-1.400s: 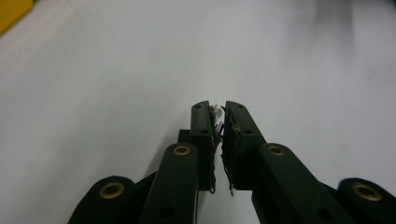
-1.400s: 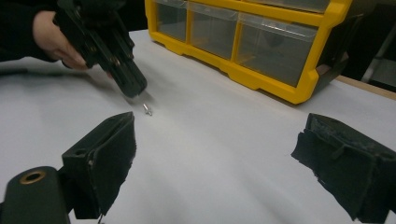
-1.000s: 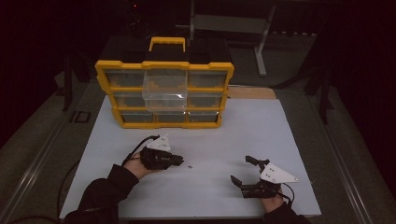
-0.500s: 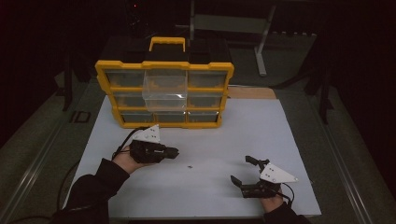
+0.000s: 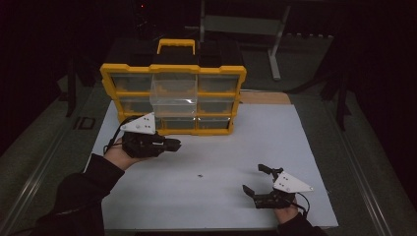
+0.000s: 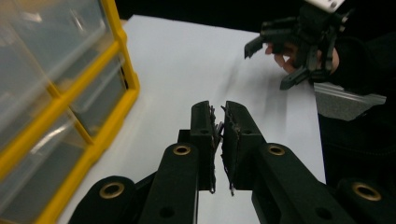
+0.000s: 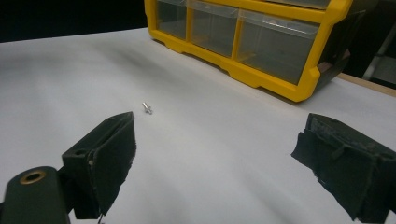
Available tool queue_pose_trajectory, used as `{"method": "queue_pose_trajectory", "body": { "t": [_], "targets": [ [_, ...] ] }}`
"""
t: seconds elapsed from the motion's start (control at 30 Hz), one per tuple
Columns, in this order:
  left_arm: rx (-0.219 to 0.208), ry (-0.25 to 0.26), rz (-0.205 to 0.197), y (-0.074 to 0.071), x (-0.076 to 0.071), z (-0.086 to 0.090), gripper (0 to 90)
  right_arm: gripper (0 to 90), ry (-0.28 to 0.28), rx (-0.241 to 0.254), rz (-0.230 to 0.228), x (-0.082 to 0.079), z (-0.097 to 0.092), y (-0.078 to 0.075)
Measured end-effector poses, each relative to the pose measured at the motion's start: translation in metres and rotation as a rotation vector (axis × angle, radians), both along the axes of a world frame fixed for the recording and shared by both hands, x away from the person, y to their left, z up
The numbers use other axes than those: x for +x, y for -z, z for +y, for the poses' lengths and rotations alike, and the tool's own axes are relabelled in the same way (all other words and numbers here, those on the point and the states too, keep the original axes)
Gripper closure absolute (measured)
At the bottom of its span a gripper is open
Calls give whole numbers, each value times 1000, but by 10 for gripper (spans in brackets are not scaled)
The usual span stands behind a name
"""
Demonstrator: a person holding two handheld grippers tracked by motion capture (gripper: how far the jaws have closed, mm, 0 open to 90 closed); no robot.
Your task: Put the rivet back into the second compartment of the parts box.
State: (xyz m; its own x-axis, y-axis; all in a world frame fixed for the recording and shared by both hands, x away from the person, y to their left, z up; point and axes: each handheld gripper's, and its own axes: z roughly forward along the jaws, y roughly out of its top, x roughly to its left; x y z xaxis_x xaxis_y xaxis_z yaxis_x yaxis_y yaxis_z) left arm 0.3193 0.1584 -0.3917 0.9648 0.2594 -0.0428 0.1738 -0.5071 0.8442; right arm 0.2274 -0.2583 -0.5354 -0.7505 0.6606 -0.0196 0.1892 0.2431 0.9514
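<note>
Organizer (image 5: 173, 101): glossy yellow plastic frame, clear plastic drawers. Table sheet (image 5: 246, 147): matt white. Screw (image 7: 147, 108), frame centre-left: shiny metal.

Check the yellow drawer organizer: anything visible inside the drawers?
The yellow drawer organizer has clear drawers; one middle drawer is pulled out and looks empty. The other drawers are too dim and glared to tell what they hold. A small screw lies outside on the white sheet.

Small silver screw (image 7: 147, 108) lies on its side on the white table sheet (image 5: 206, 147), alone, mid-sheet, well apart from the yellow drawer organizer (image 5: 173, 101) standing upright behind it.
</note>
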Motion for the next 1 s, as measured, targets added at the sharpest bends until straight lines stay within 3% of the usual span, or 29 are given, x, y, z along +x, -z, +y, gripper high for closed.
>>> {"method": "queue_pose_trajectory", "body": {
  "t": [0.33, 0.53, 0.7, 1.0],
  "targets": [
    [-36, -2, -51, -49, 9, 9, 817, 104, -1, -2, 2, 0, 0, 0],
    [-30, -3, -81, -68, 13, 9, 817, 105, 0, -1, 2, 0, 0, 0],
    [-55, 15, -129, -88, 19, 10, 817, 105, -1, -1, 5, 0, 0, 0],
    [-58, -26, -146, -114, 37, 8, 817, 105, -3, -1, 8, 0, 0, 1]
  ]
}}
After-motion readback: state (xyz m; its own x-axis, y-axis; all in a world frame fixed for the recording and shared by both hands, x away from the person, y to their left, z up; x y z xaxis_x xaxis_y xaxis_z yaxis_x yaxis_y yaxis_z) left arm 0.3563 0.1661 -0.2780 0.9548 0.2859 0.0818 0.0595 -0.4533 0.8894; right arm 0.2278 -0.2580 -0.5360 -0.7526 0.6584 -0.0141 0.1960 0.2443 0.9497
